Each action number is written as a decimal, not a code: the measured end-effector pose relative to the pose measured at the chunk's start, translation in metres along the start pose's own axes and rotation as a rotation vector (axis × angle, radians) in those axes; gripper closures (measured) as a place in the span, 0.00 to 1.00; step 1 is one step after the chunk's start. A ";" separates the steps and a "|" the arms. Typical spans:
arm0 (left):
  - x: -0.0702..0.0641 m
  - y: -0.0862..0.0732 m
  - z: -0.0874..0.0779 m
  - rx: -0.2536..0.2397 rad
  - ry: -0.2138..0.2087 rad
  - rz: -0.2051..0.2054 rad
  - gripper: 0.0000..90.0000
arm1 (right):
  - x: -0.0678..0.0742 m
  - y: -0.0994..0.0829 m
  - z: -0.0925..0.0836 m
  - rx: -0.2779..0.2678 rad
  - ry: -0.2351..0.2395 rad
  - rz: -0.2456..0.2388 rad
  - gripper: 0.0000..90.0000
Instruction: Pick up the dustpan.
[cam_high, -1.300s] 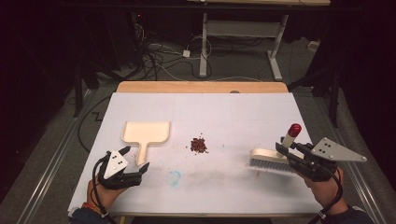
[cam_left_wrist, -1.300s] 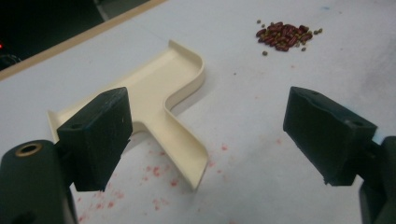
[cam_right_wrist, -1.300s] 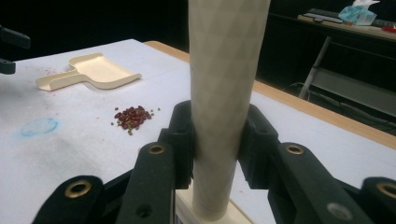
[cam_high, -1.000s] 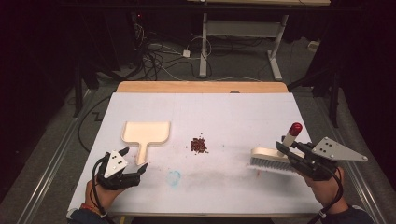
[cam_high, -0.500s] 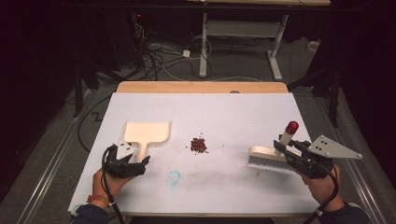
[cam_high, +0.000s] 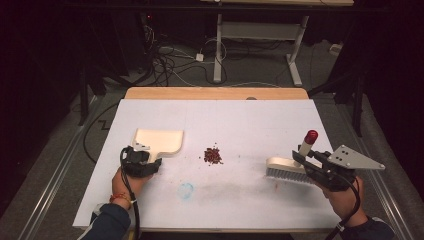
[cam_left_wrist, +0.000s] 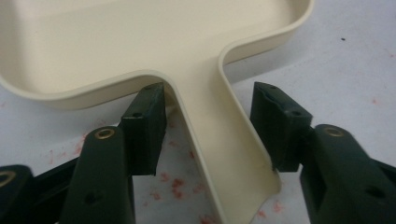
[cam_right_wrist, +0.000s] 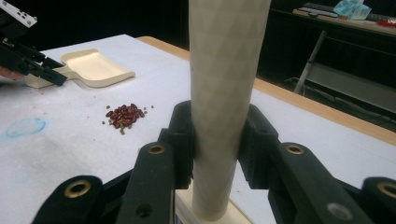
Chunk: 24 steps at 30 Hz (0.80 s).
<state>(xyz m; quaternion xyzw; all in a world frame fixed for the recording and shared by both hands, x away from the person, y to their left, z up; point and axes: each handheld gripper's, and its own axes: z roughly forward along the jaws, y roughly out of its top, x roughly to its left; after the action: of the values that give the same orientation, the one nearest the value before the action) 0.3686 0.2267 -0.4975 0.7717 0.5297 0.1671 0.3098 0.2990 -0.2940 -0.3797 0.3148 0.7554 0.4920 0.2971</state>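
dustpan grip risk: the left gripper has its fingers on either side of the dustpan handle, and they've just been closing in on it. There's a visible gap on both sides in the left gripper view, so it isn't pinched yet. If they close where they are, they catch the handle right where it flares into the tray, so I'd guess the pan could twist or skate across the table instead of seating cleanly.

tilt risk: that handle is thin and curved. A lopsided squeeze probably tips the tray edge up off the table, and then the beans would slide under the lip rather than into it.

brush risk: the right gripper is clamped tight on the upright brush handle, red cap on top, bristles down on the table. One hard sweep and I reckon the beans scatter past the pan.

dustpan vs fingers: handle runs straight down the middle between the left fingers, tray just beyond their tips, lying flat.

beans: small pile mid-table, between pan and brush, a bit nearer the pan and clear of both.

brush vs fingers: handle fills the space between the right fingers, pads pressed on both sides.
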 end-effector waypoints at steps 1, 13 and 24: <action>0.000 0.000 0.000 0.000 0.005 0.004 0.54 | 0.000 0.000 0.000 -0.002 0.002 0.001 0.78; 0.004 0.004 -0.004 -0.009 0.013 0.076 0.71 | -0.002 -0.002 0.002 0.003 0.010 0.003 0.78; 0.010 0.004 -0.035 -0.057 -0.009 0.112 0.71 | -0.004 -0.001 -0.001 -0.004 -0.004 0.012 0.78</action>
<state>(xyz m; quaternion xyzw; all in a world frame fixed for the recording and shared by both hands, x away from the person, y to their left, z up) 0.3551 0.2452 -0.4692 0.7918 0.4794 0.1957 0.3240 0.3003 -0.2976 -0.3795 0.3197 0.7519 0.4947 0.2963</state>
